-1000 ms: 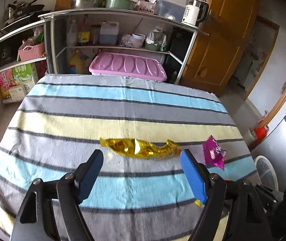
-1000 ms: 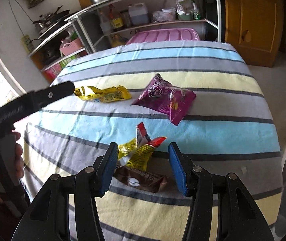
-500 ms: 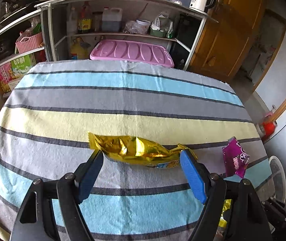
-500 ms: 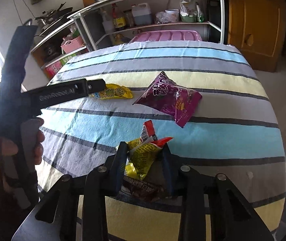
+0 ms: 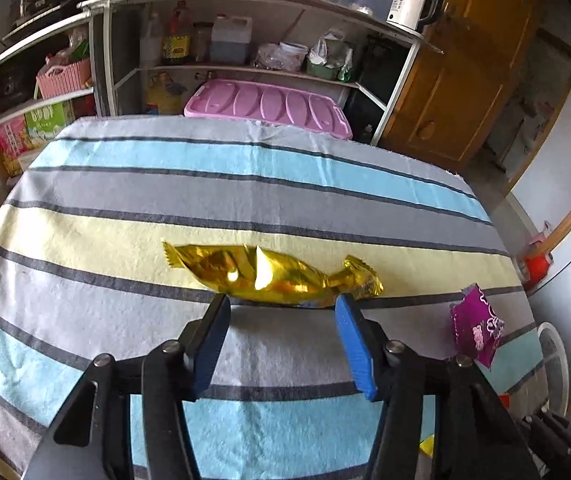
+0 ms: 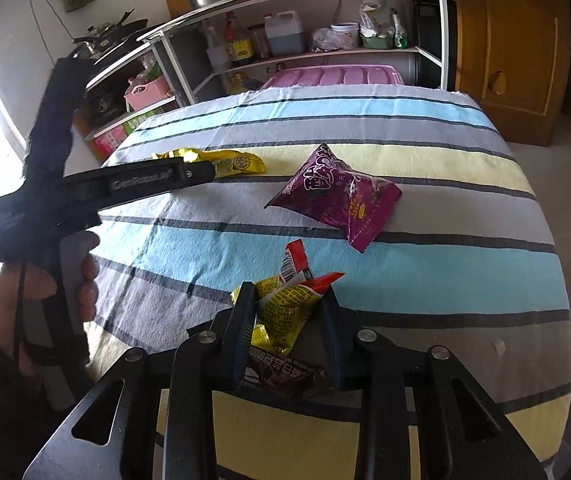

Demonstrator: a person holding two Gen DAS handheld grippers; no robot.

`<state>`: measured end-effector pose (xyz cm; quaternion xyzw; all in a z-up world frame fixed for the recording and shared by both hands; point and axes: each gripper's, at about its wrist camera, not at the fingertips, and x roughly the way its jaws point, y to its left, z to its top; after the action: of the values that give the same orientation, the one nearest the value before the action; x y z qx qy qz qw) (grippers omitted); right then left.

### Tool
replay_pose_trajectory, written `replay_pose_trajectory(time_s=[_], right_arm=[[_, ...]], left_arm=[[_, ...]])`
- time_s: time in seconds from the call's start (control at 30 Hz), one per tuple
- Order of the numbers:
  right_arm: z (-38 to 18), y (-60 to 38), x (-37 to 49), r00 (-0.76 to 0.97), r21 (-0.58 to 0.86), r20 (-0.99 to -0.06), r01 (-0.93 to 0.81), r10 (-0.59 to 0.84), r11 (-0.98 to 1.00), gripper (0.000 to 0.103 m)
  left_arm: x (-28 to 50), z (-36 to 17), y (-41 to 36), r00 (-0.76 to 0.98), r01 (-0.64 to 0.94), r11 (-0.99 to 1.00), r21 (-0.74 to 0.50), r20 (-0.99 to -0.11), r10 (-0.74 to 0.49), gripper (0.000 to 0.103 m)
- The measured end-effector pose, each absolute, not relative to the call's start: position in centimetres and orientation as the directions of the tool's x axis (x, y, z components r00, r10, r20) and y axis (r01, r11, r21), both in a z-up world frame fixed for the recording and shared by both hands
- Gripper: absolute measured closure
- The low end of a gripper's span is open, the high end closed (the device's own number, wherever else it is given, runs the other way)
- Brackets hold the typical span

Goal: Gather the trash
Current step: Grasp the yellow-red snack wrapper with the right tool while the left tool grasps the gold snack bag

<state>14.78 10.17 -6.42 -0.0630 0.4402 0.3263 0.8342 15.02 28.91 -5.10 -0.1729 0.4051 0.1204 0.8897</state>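
Right gripper (image 6: 287, 312) clamps yellow wrapper (image 6: 285, 312).

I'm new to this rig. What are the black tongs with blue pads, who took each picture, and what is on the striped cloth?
No robot here: a person holds a handheld clamp in each hand, each carrying a fisheye camera that looks along its fingers. In the left view, the left gripper is open, with a gold wrapper just beyond its tips. In the right view, the right gripper is shut on a yellow-and-red wrapper, with a brown wrapper beneath it. A purple snack bag lies loose on the striped tablecloth.
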Motion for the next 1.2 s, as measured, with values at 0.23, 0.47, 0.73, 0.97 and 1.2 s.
replay_pose_trajectory(time_s=[0.23, 0.47, 0.73, 0.97, 1.2], right_arm=[[-6.5, 10.0, 14.8, 0.399, 0.193, -0.769, -0.599, 0.499, 0.777, 0.072], [-6.5, 9.8, 14.8, 0.394, 0.206, -0.767, -0.597, 0.507, 0.775, 0.072], [-6.6, 9.8, 14.8, 0.396, 0.203, -0.766, -0.599, 0.506, 0.775, 0.072], [-6.6, 9.8, 14.9, 0.395, 0.203, -0.766, -0.599, 0.507, 0.774, 0.072], [-6.6, 9.8, 15.0, 0.394, 0.206, -0.765, -0.600, 0.510, 0.773, 0.072]], left_arm=[[14.6, -4.0, 28.3, 0.658, -0.302, 0.937, -0.176, -0.750, 0.071, 0.063], [15.0, -2.5, 27.4, 0.689, -0.229, 0.973, -0.008, -0.708, 0.156, 0.027], [17.9, -3.6, 27.2, 0.689, -0.142, 0.988, 0.061, -0.711, 0.143, 0.026], [18.8, -5.5, 27.1, 0.637, -0.104, 0.995, 0.009, -0.768, 0.073, 0.027], [18.2, -5.6, 26.7, 0.628, -0.102, 0.995, 0.011, -0.775, 0.073, 0.052]])
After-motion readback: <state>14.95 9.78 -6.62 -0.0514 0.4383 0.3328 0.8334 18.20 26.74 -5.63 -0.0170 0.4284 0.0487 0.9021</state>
